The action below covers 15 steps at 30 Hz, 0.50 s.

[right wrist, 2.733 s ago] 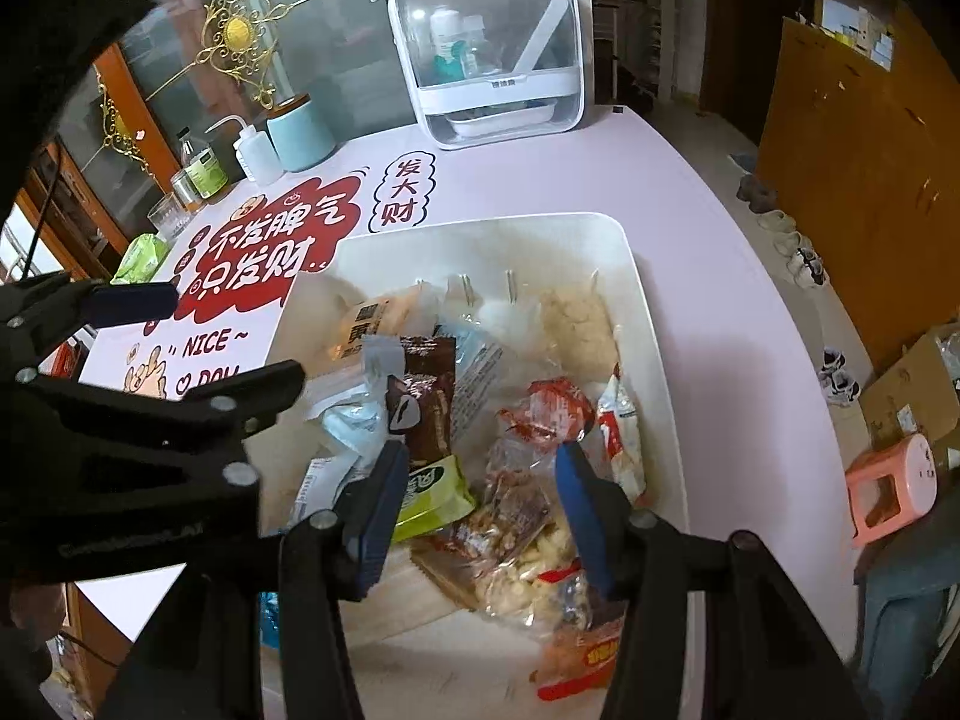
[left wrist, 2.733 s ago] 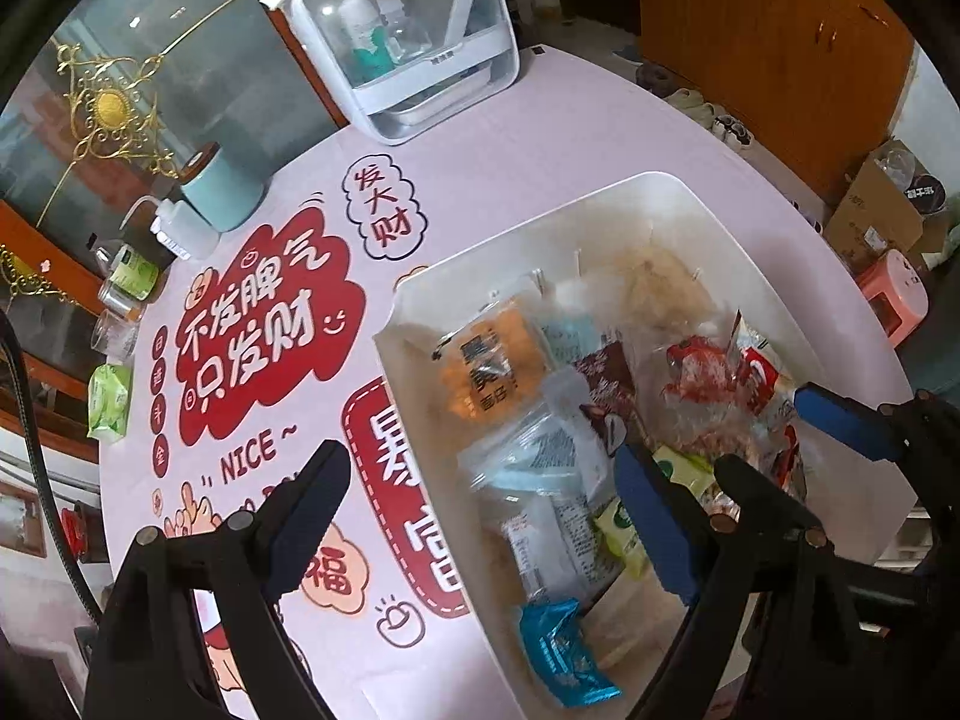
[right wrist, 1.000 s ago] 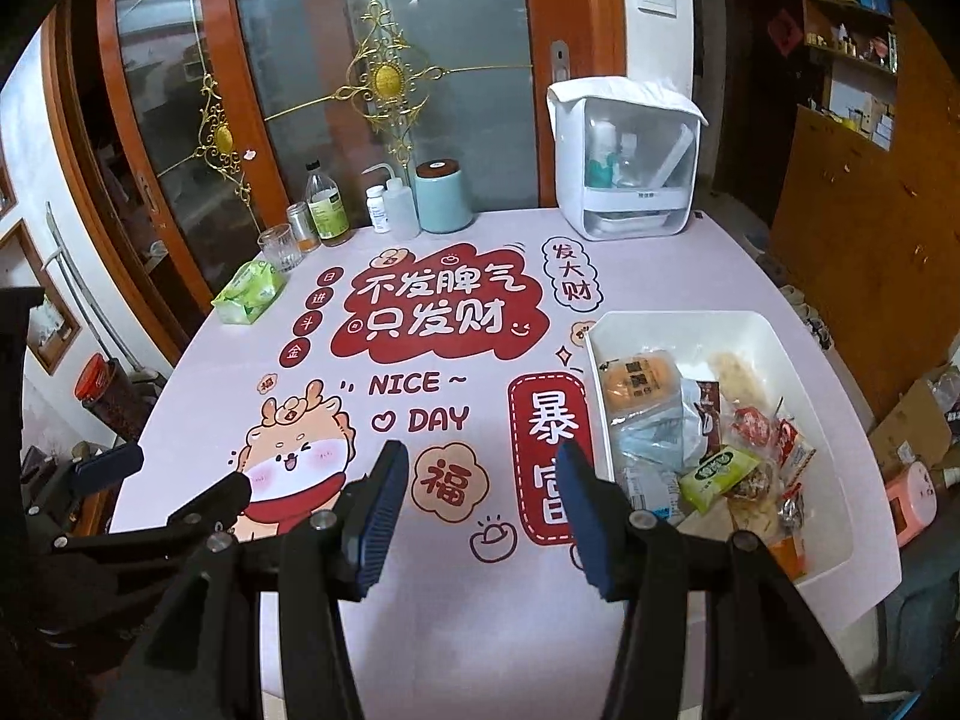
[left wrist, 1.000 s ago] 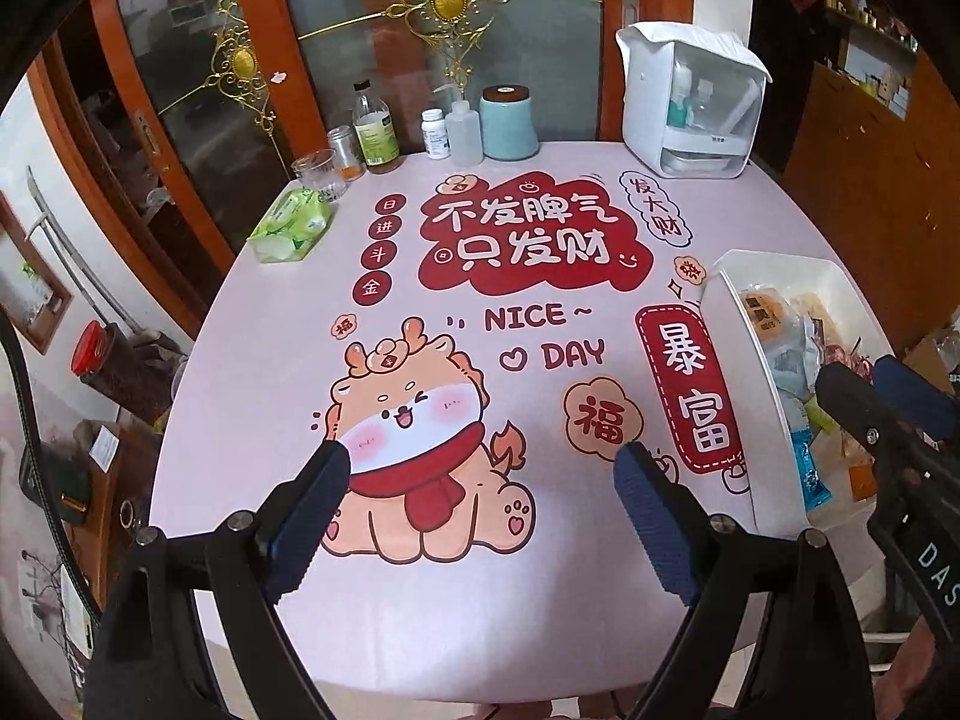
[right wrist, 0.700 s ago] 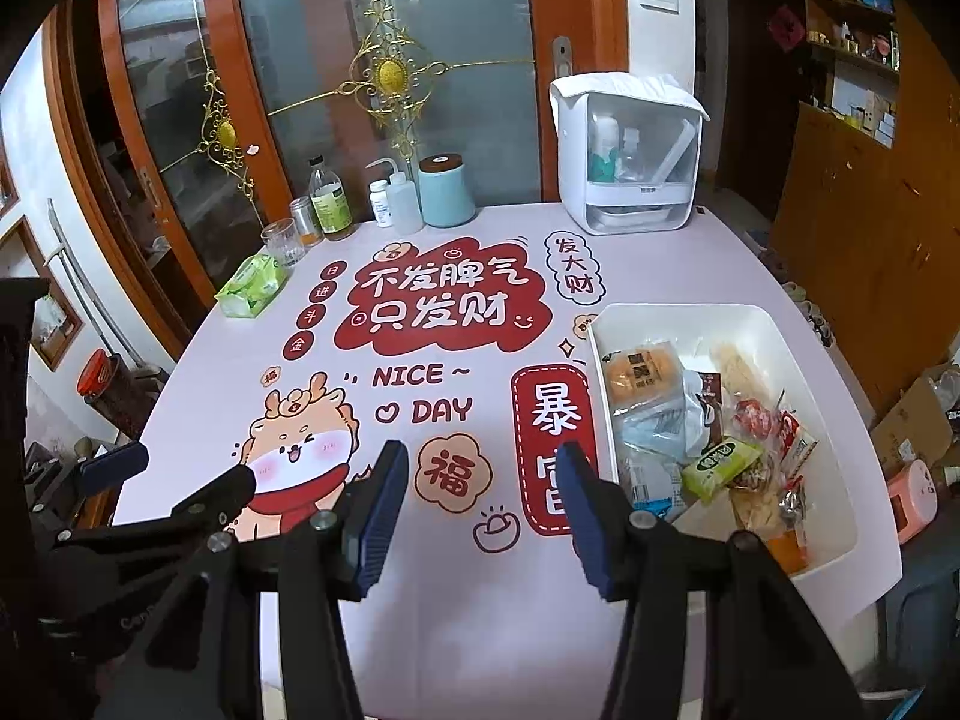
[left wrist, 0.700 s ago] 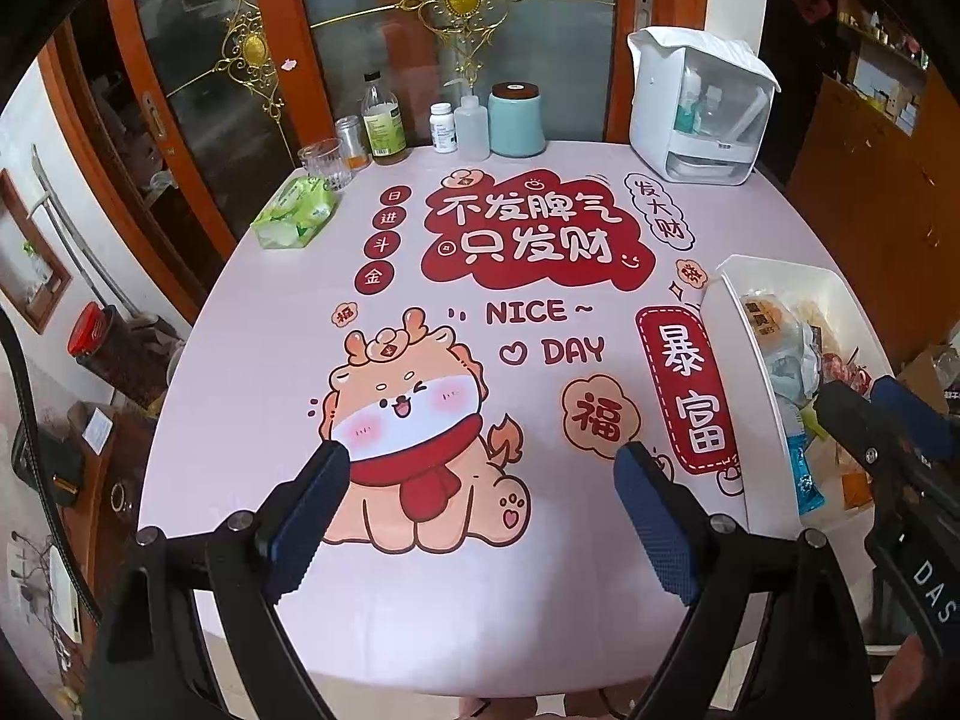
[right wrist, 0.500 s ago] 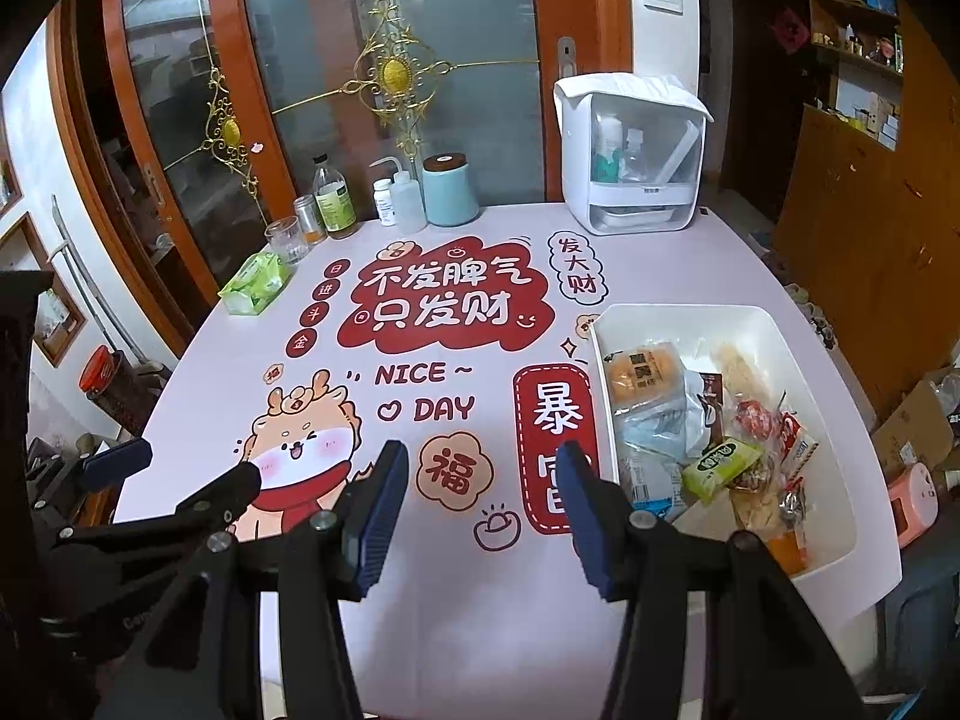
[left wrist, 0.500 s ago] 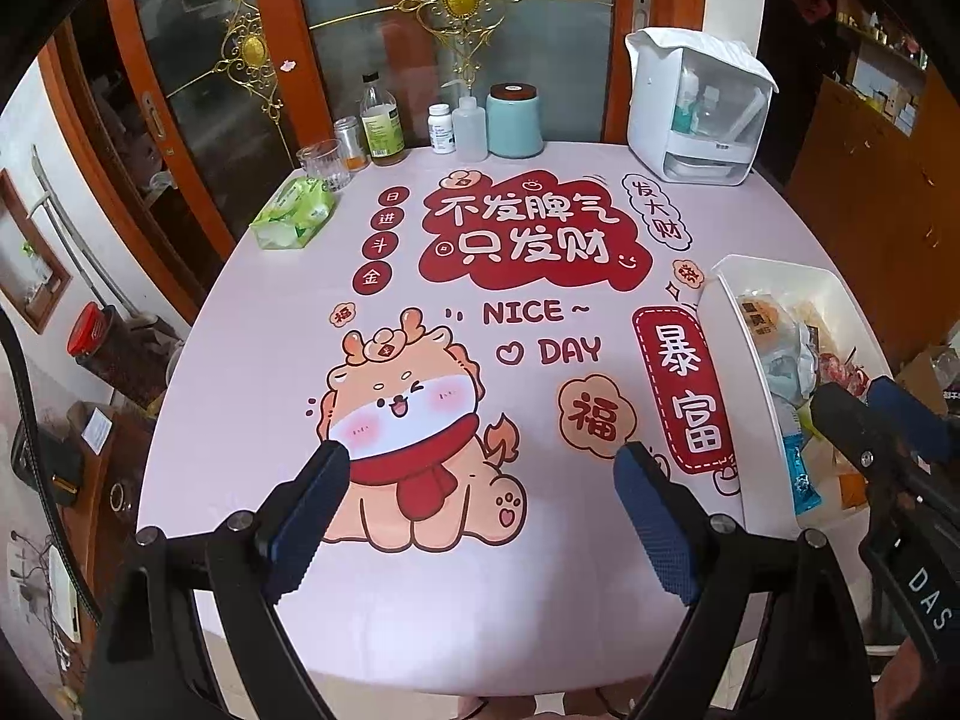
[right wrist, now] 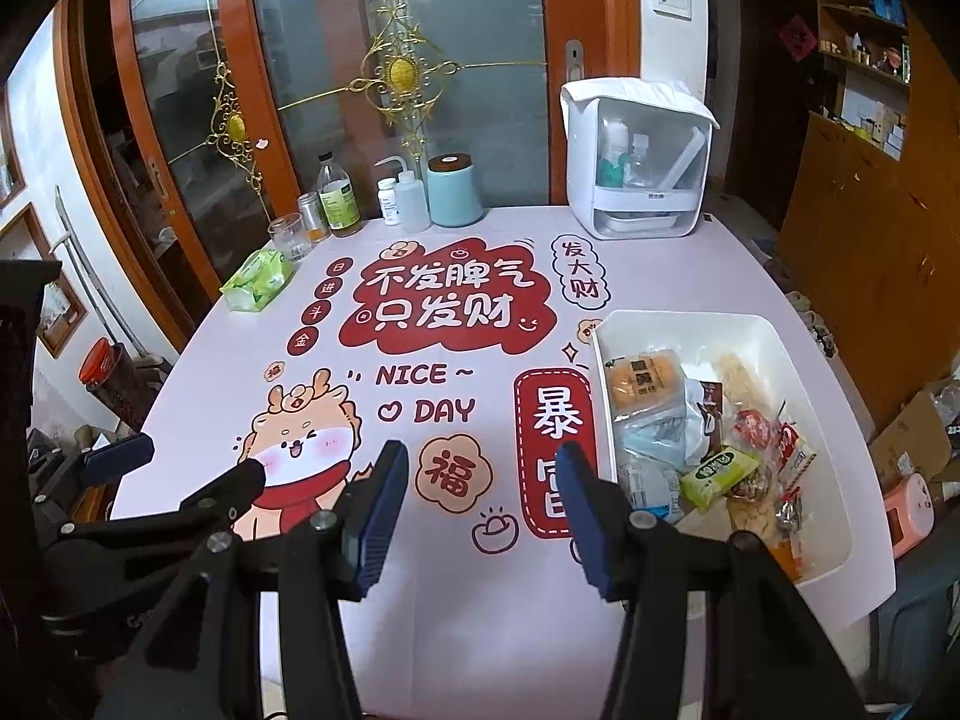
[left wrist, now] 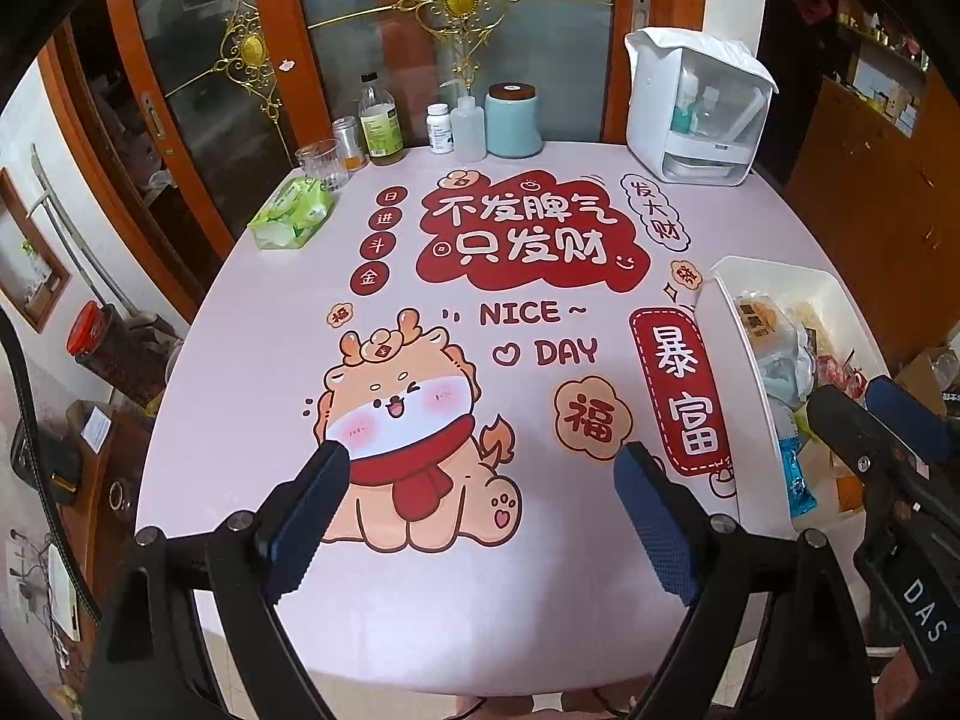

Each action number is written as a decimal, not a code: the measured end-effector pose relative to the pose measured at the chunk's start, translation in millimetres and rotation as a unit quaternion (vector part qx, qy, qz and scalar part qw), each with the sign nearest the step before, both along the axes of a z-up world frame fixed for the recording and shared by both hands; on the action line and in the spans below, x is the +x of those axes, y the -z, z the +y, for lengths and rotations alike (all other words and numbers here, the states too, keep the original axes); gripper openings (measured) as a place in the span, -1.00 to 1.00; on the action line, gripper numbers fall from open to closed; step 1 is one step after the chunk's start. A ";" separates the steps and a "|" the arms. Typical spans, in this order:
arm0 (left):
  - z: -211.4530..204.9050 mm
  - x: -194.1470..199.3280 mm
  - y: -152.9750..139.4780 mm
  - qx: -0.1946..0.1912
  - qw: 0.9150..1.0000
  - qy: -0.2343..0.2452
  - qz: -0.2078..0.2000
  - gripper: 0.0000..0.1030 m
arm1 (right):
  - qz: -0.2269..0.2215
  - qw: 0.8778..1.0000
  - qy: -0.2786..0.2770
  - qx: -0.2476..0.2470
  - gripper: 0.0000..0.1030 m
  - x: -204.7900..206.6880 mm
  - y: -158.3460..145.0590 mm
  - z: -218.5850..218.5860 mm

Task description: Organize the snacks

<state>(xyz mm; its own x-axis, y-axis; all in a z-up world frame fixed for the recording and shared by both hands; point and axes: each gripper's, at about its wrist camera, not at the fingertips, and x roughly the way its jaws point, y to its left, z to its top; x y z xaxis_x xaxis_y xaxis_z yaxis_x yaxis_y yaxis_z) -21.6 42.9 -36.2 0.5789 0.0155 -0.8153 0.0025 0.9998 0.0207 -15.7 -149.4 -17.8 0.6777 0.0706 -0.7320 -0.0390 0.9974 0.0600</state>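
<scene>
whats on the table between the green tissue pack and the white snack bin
Only printed pink tablecloth lies between the green tissue pack and the white snack bin: no loose object, as the right wrist view shows.

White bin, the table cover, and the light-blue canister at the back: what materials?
White bin: likely rigid plastic, smooth, rounded moulded rim. Table cover: probably printed vinyl or plastic sheet, faint sheen, cartoon graphics. Light-blue canister: matte body, ceramic or coated metal, unclear; brown lid looks wooden.
</scene>
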 end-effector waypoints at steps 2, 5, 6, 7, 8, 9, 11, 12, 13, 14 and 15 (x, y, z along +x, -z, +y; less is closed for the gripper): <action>0.3 -0.4 -0.1 -0.001 1.000 -0.003 0.000 0.73 | 0.002 1.000 -0.004 0.000 0.01 1.2 0.2 0.6; 3.1 0.4 0.3 -0.002 1.000 -0.005 0.002 0.73 | 0.006 1.000 -0.007 0.001 0.01 2.4 1.6 1.2; 4.6 1.7 0.8 -0.002 1.000 -0.006 0.003 0.73 | 0.006 1.000 -0.007 0.001 0.01 2.7 1.6 1.2; 5.8 1.9 0.9 -0.003 1.000 -0.006 0.004 0.73 | 0.007 1.000 -0.008 0.001 0.01 2.8 1.7 1.5; 5.8 1.6 1.4 -0.003 1.000 -0.007 0.004 0.73 | 0.007 1.000 -0.009 0.001 0.01 3.0 1.5 1.9; 6.7 1.1 1.3 -0.003 1.000 -0.008 0.005 0.73 | 0.007 1.000 -0.009 0.001 0.01 3.2 1.6 2.2; 7.5 0.8 1.2 -0.003 1.000 -0.008 0.005 0.73 | 0.008 1.000 -0.011 0.002 0.01 3.4 2.3 2.8; 7.2 0.3 1.6 -0.002 1.000 -0.008 0.005 0.73 | 0.009 1.000 -0.011 0.002 0.01 3.9 2.5 2.4; 8.1 0.5 1.4 -0.002 1.000 -0.008 0.005 0.73 | 0.011 1.000 -0.012 0.003 0.01 3.9 3.3 2.3; 8.1 0.6 1.4 -0.002 1.000 -0.008 0.005 0.73 | 0.012 1.000 -0.012 0.004 0.01 3.9 3.8 2.3; 8.0 0.5 1.5 -0.002 1.000 -0.008 0.006 0.73 | 0.013 1.000 -0.012 0.004 0.01 3.9 4.2 2.4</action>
<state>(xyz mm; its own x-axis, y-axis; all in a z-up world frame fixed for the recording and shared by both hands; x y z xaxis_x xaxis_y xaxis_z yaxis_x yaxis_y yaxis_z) -21.1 50.8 -37.7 0.5694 0.0220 -0.8218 -0.0133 0.9998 0.0176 -11.8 -147.0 -22.1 0.6571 0.0927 -0.7480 -0.0607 0.9957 0.0701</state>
